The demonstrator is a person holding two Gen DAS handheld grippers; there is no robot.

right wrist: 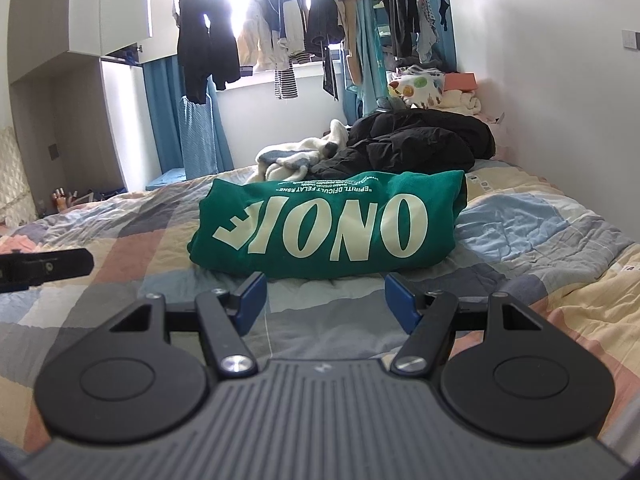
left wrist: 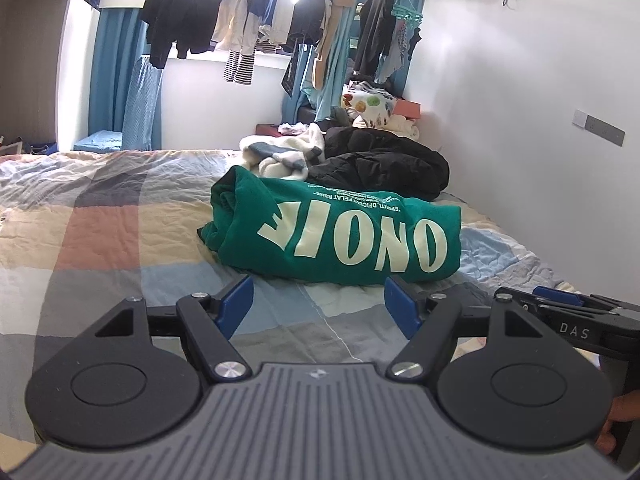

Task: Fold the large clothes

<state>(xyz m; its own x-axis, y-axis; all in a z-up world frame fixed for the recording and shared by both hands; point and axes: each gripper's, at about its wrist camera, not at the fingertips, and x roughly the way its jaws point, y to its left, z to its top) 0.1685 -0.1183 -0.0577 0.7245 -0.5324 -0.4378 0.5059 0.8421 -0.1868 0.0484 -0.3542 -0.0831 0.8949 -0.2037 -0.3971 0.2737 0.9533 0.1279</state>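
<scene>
Both tools spread, holding nothing: left tool [left wrist: 319, 306], right tool [right wrist: 324, 300]; folded green sweatshirt [left wrist: 336, 232] on bed [left wrist: 100, 240]

Both cameras sat low over the checked patchwork bed cover [left wrist: 100, 216], each looking forward between its own two blue-padded fingers toward the bright window at the far wall. The left camera saw the folded green sweatshirt with big cream letters [left wrist: 340, 232] close ahead and a bit to its right. The right camera saw that same green sweatshirt [right wrist: 328, 224] straight ahead, just as close. Both views shared the sweatshirt, the black puffy jacket [left wrist: 384, 160] behind it and the hanging clothes.
</scene>
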